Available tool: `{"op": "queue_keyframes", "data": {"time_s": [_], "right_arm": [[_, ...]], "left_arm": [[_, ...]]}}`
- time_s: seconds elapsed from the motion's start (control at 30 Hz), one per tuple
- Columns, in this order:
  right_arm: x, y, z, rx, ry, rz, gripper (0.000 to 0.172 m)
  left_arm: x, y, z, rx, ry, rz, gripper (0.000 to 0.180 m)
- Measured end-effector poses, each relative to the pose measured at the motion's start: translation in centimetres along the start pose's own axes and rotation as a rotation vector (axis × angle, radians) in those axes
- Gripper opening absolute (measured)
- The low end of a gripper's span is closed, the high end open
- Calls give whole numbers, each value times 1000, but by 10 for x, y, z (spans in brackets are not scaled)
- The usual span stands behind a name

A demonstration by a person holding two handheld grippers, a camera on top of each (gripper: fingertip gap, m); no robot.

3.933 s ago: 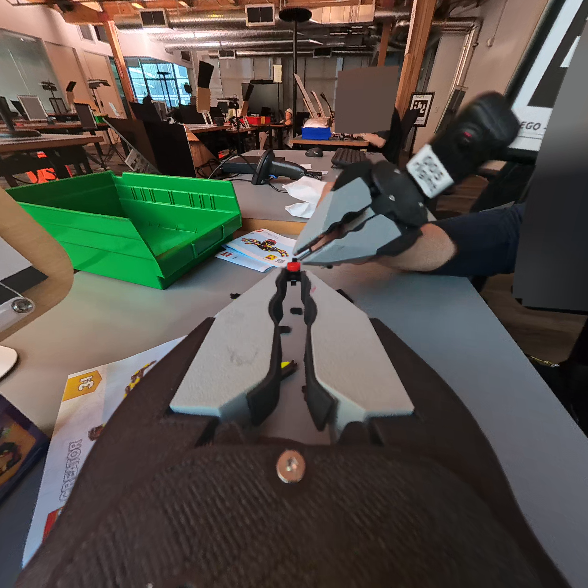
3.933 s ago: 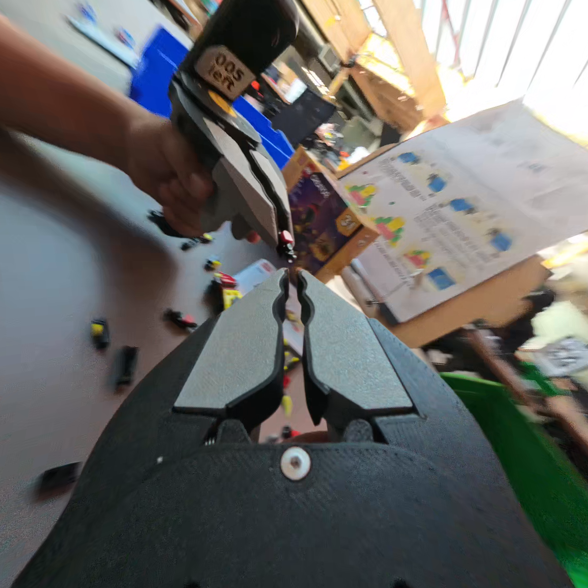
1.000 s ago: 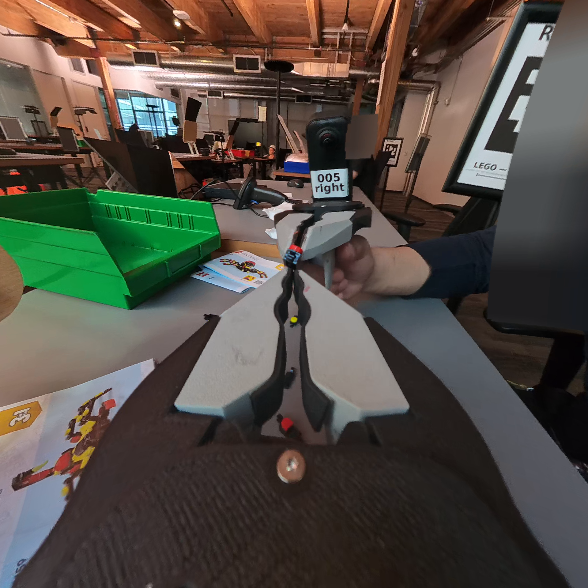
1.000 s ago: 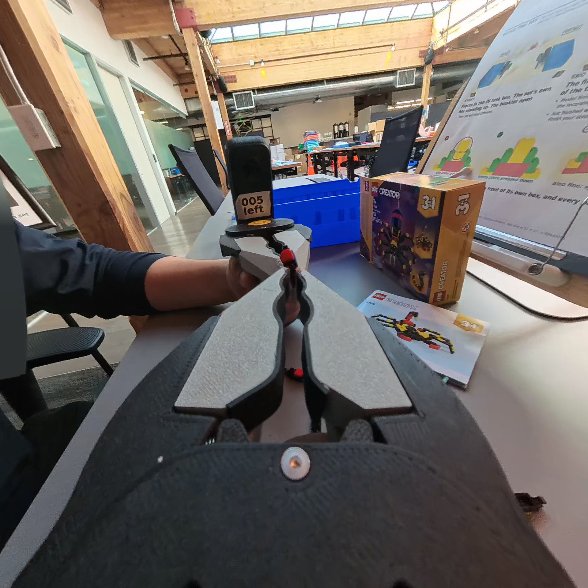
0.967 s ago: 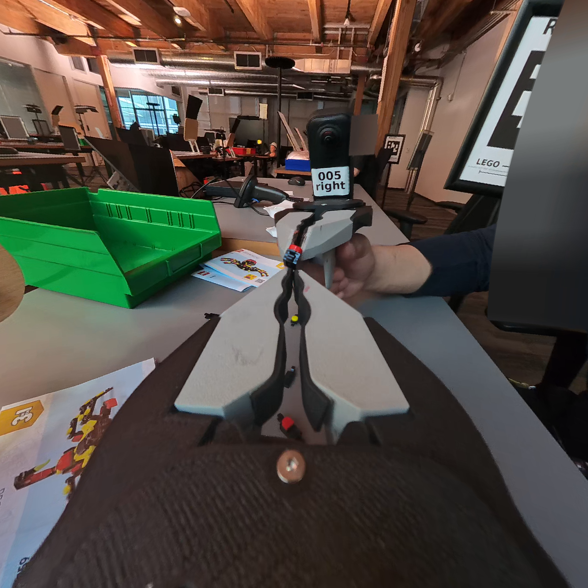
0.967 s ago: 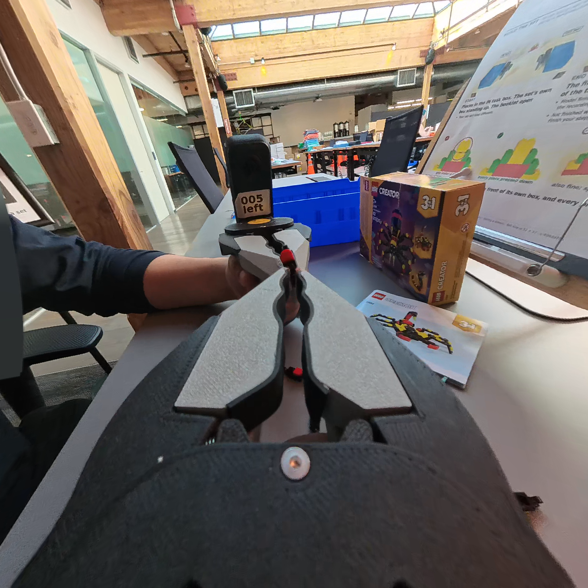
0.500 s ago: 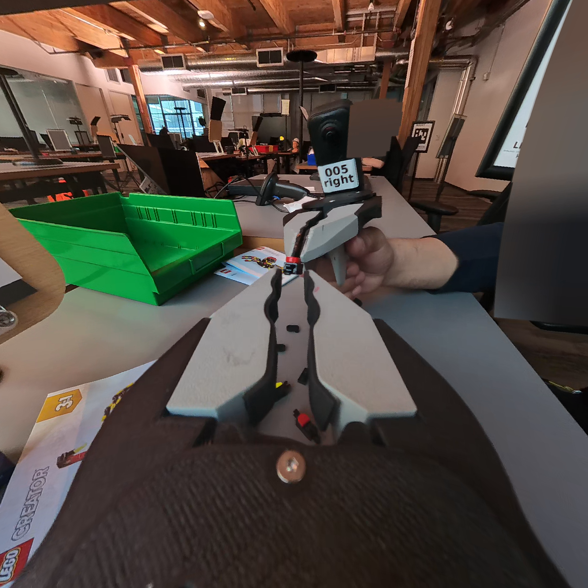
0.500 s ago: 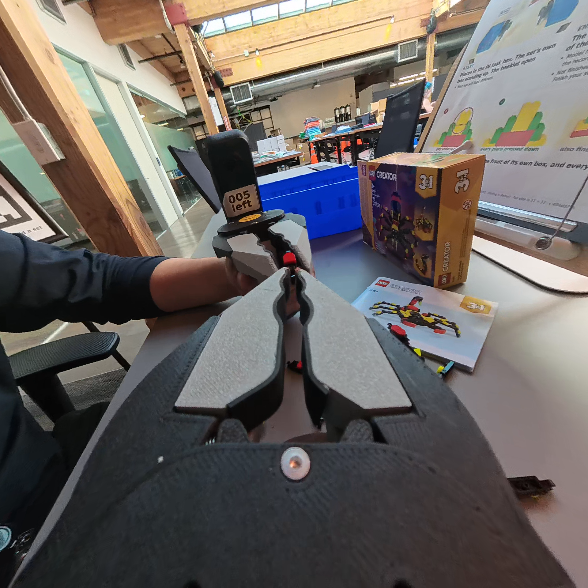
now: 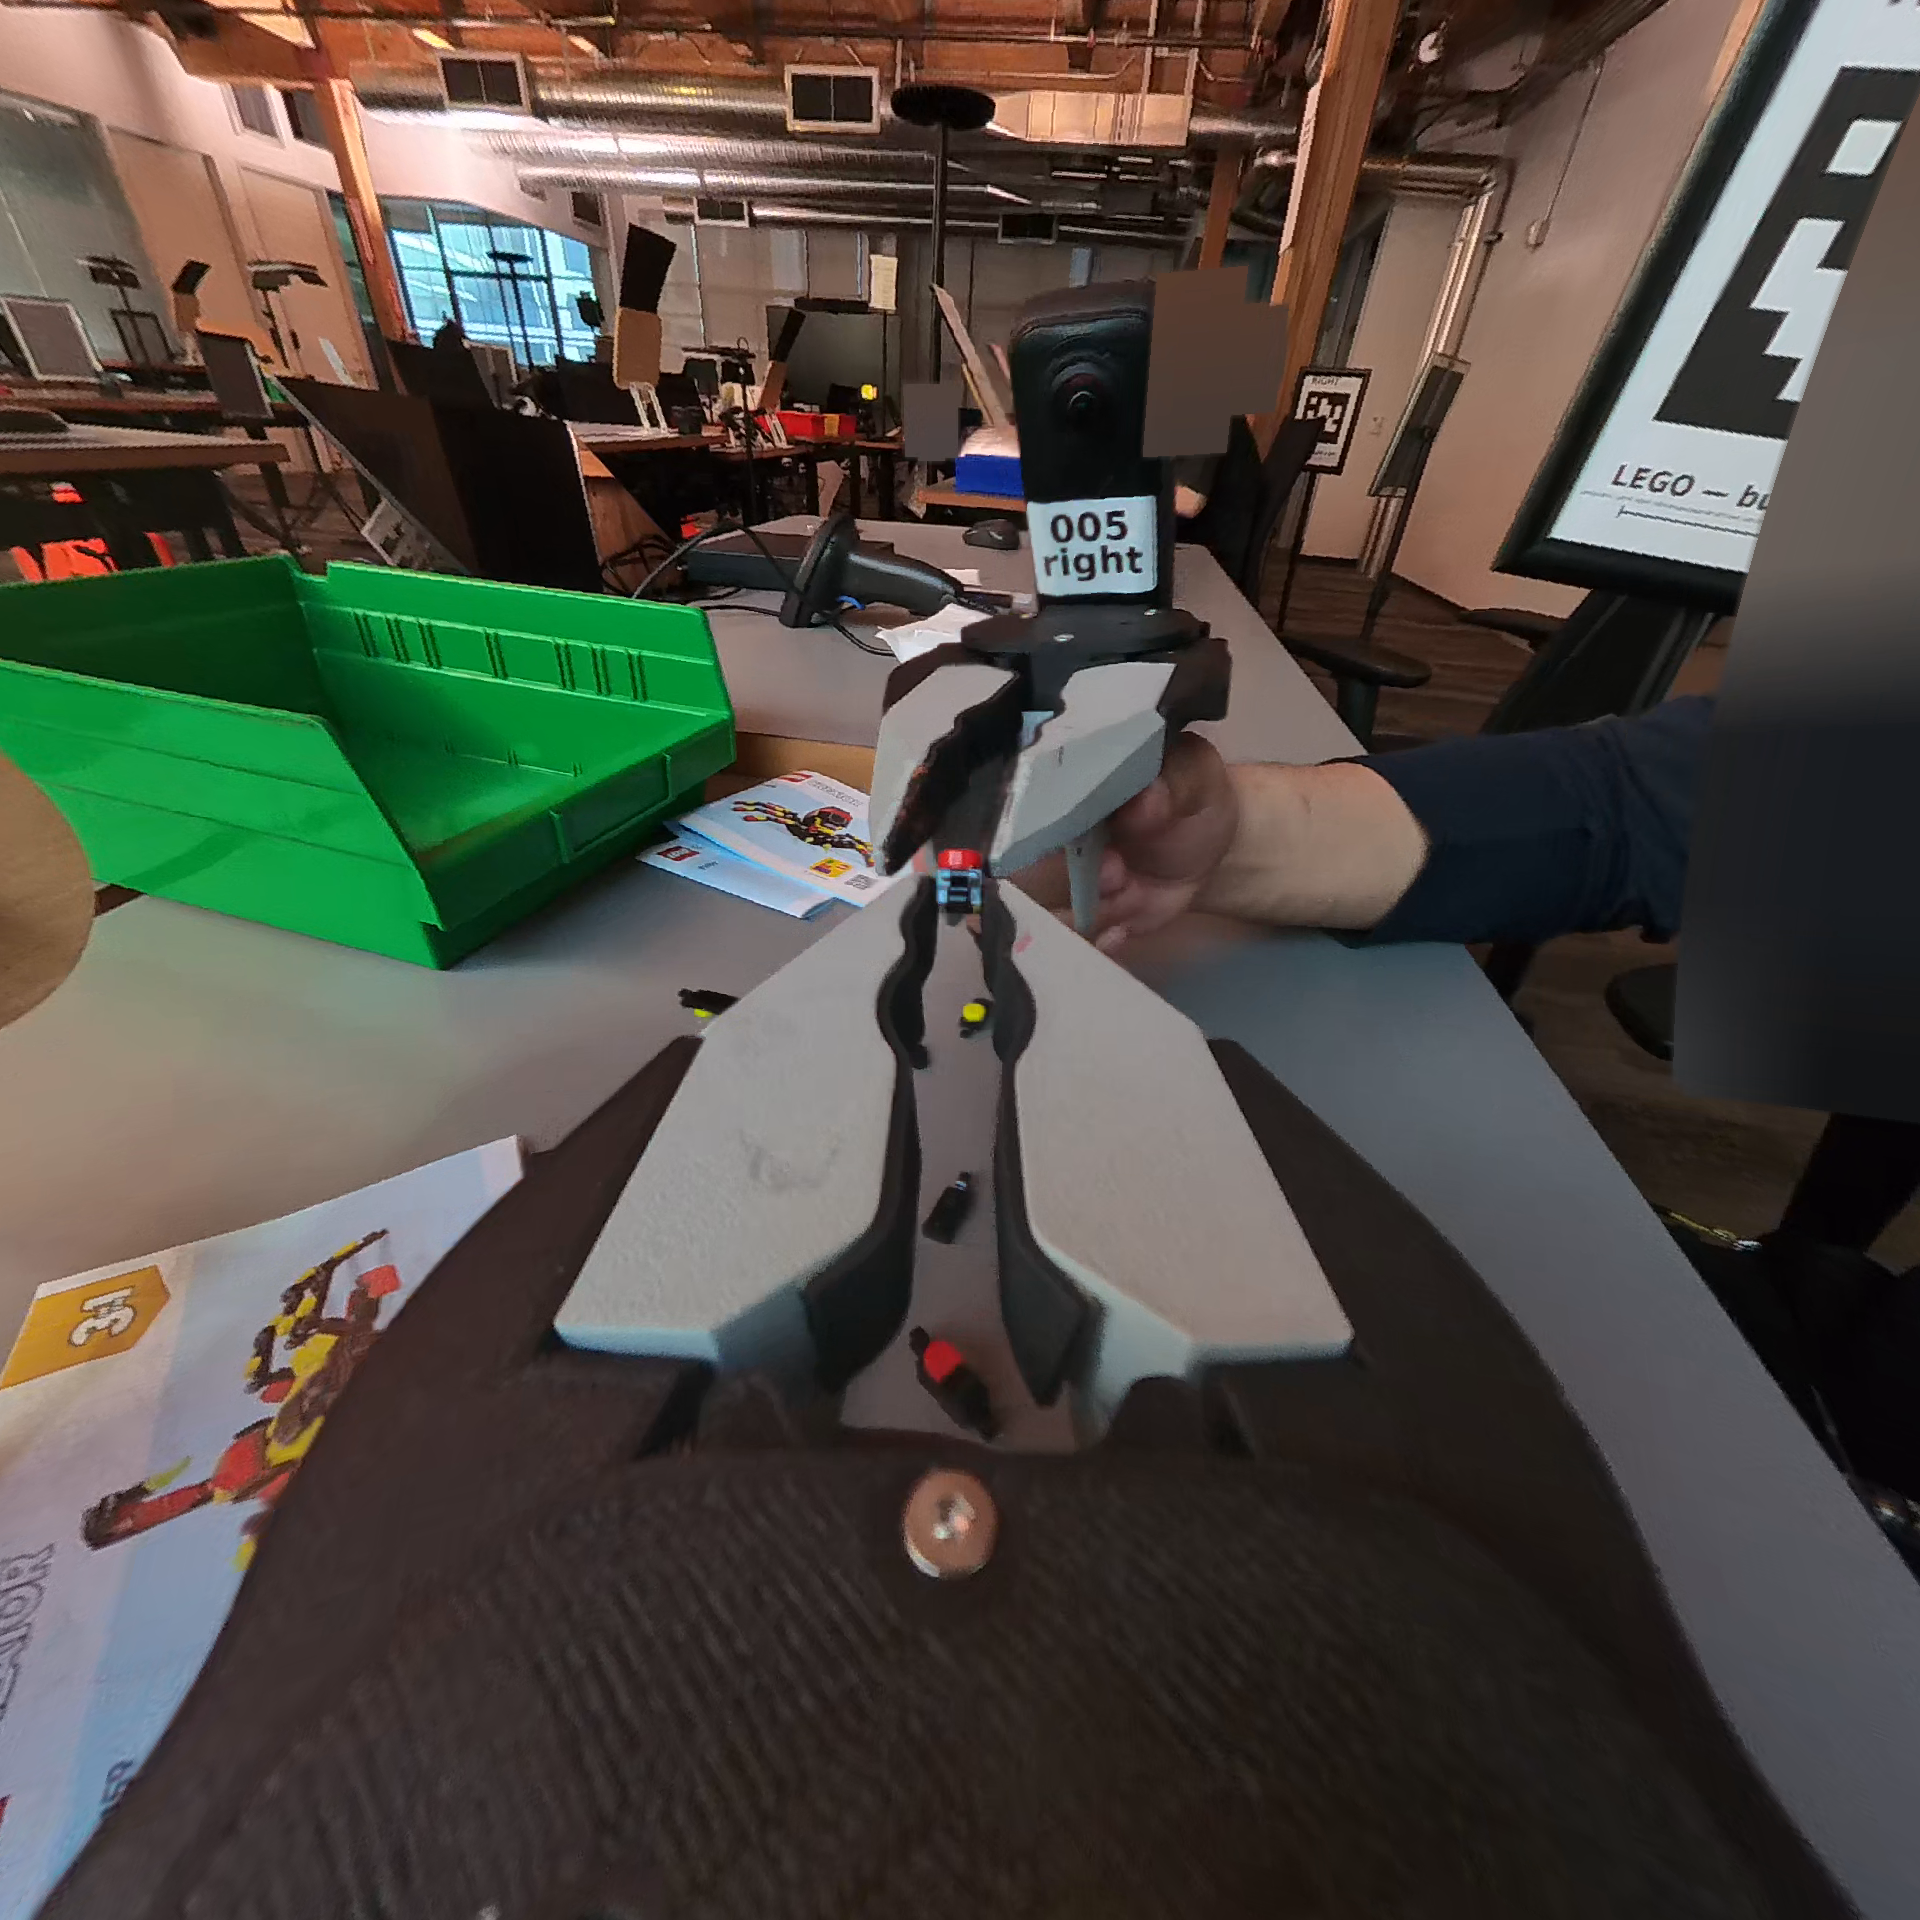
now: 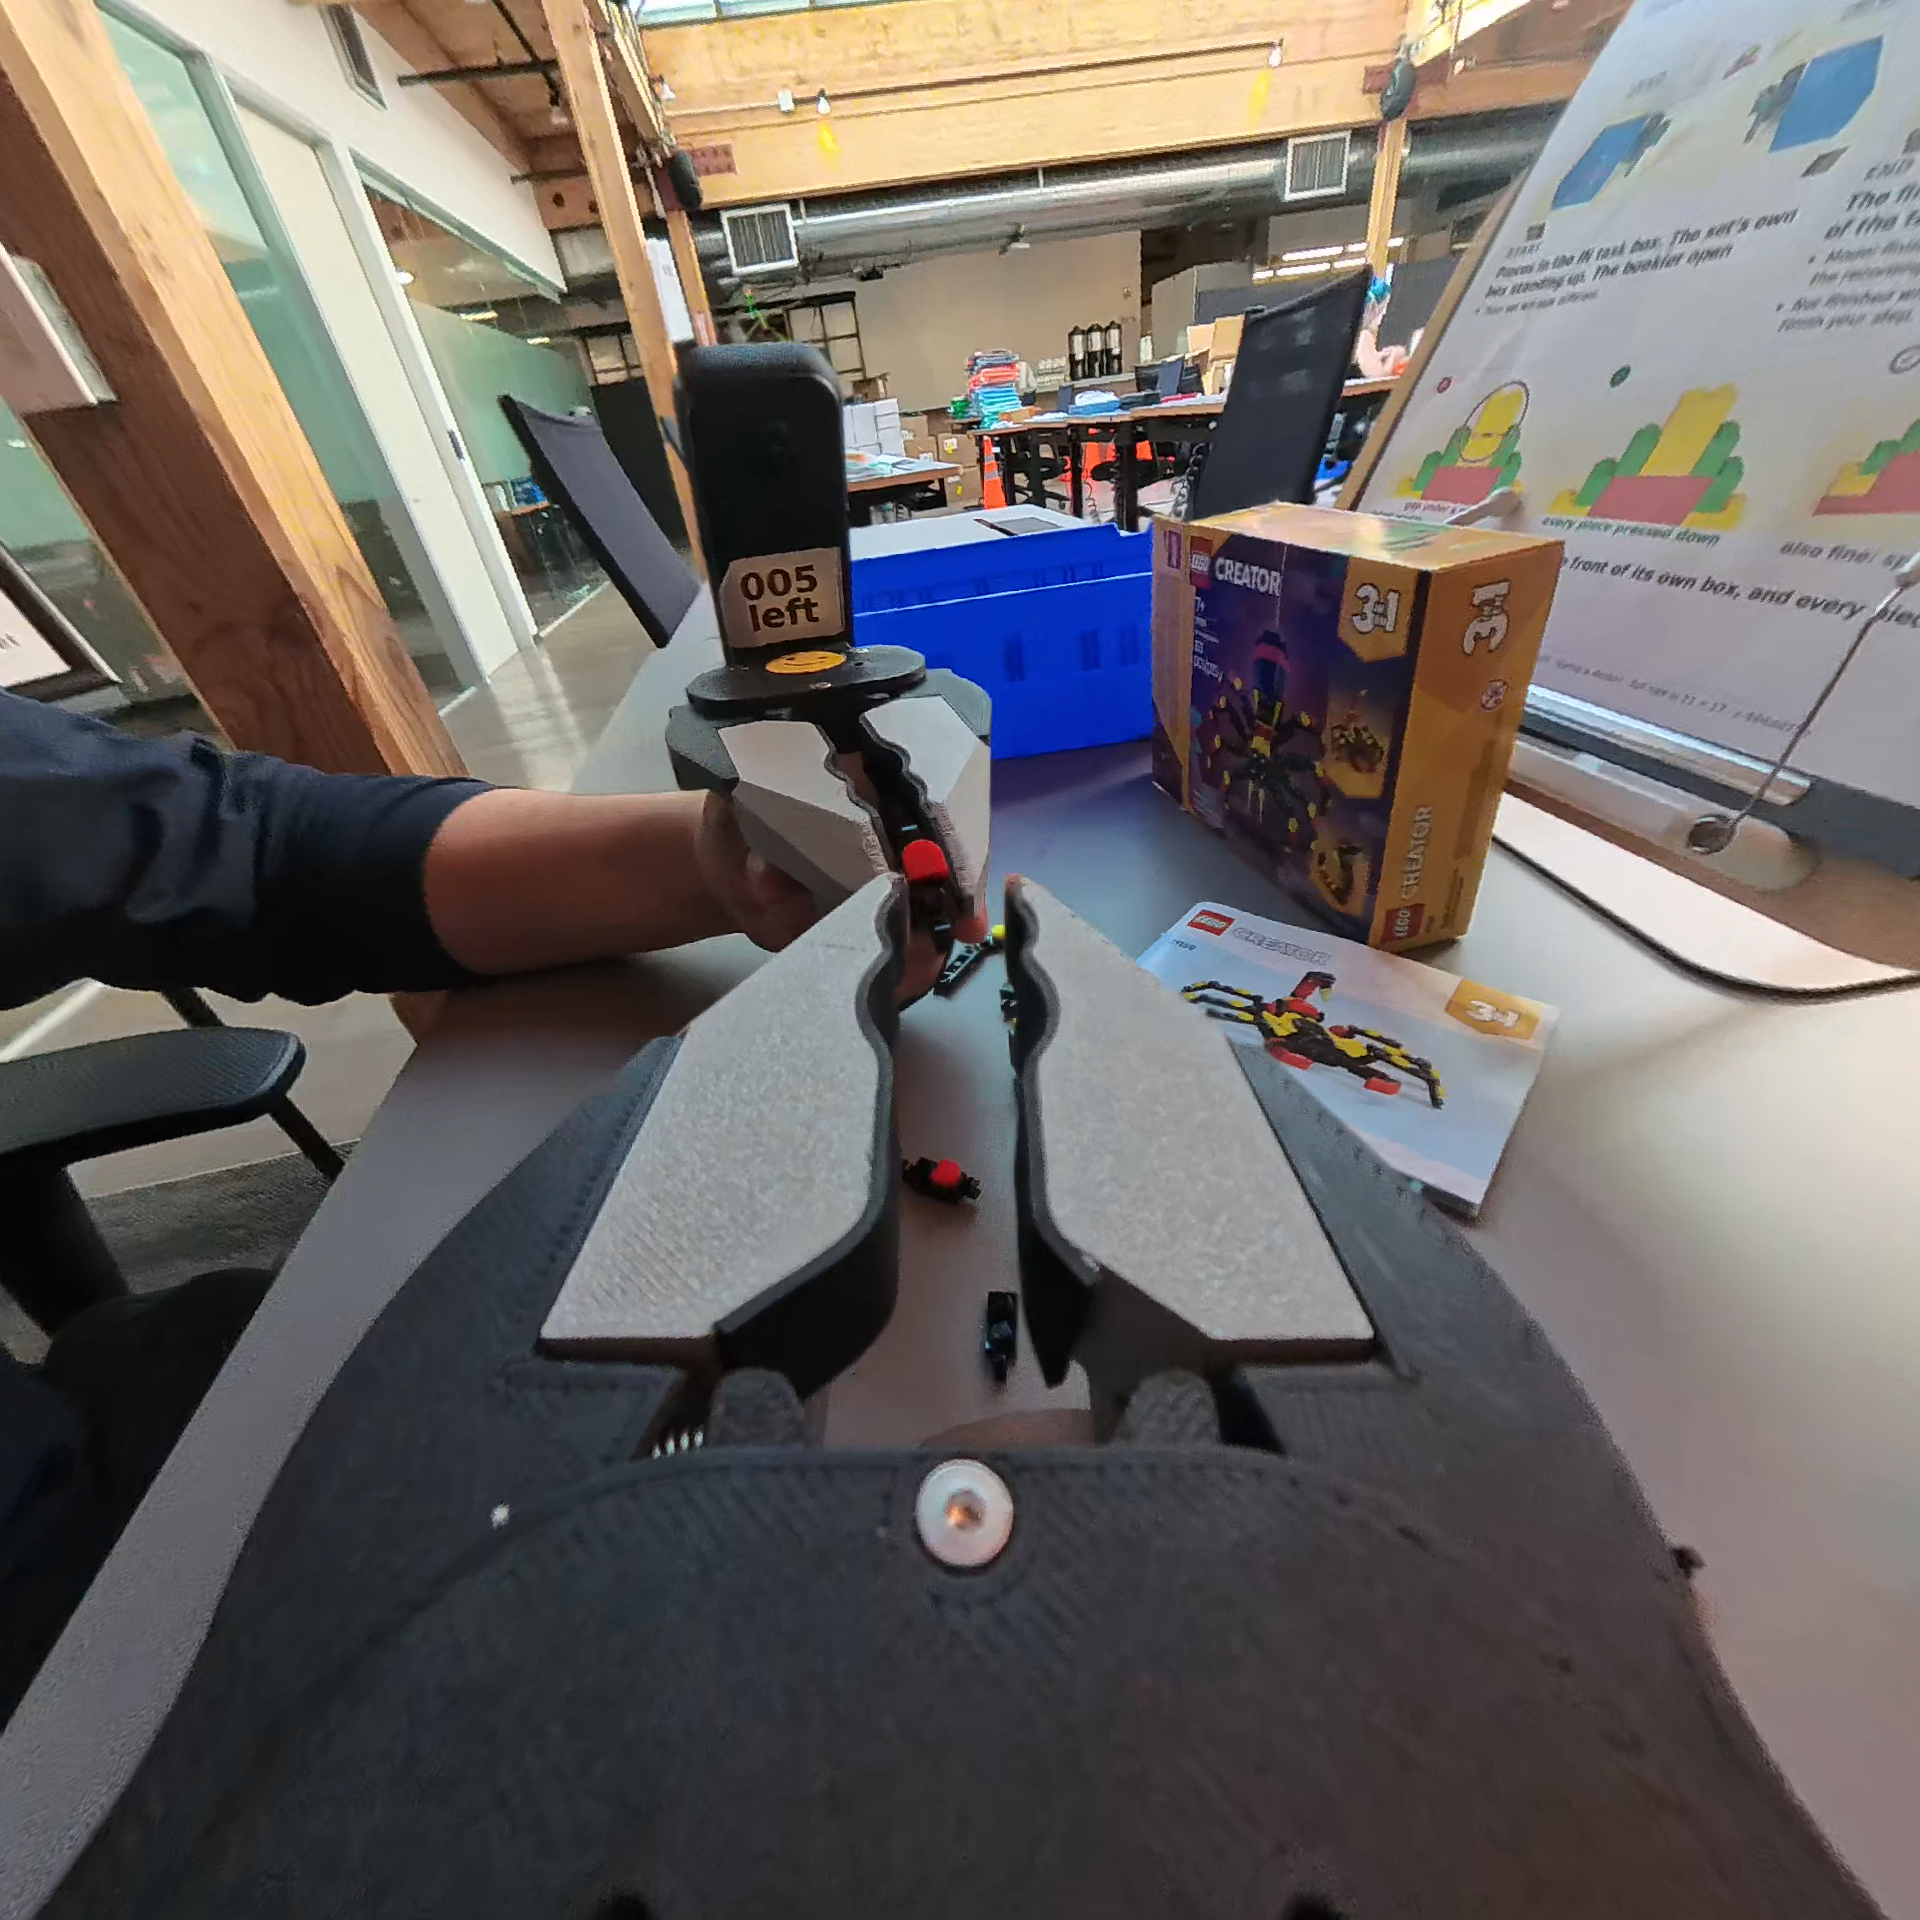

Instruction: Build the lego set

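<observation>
The jaws of the left gripper (image 9: 958,902) are clamped on a small brick assembly (image 9: 958,878), a red stud on a blue and black piece, held in the middle of the left wrist frame. The jaws of the right gripper (image 10: 951,902) stand apart with nothing between them, their tips just beside the assembly.

By the look of it, a red stud is already on the piece and the build is far from whole, though motion blur at the tips makes the fit hard to judge. Loose bricks (image 9: 943,1369) lie on the grey tabletop (image 9: 312,1039) below. A booklet (image 10: 1351,1039) lies at right centre of the right wrist frame, the set's box (image 10: 1351,707) above it, a blue bin (image 10: 997,634) behind, and a green bin (image 9: 343,727) at the left of the left wrist frame.
</observation>
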State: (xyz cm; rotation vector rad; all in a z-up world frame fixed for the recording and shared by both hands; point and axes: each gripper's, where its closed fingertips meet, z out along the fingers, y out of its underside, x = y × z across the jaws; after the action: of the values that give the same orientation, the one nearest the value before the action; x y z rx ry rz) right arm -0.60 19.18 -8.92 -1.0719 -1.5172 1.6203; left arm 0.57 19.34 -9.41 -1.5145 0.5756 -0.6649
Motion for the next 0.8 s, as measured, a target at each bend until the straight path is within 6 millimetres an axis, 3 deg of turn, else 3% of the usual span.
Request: {"op": "queue_keyframes", "data": {"time_s": [0.33, 0.8], "right_arm": [[-24, -5, -3, 35, -115, -99, 2], [-25, 5, -4, -20, -152, -86, 3]], "left_arm": [[21, -5, -2, 7, 185, -176, 5], [24, 11, 5, -90, 179, -171, 5]]}}
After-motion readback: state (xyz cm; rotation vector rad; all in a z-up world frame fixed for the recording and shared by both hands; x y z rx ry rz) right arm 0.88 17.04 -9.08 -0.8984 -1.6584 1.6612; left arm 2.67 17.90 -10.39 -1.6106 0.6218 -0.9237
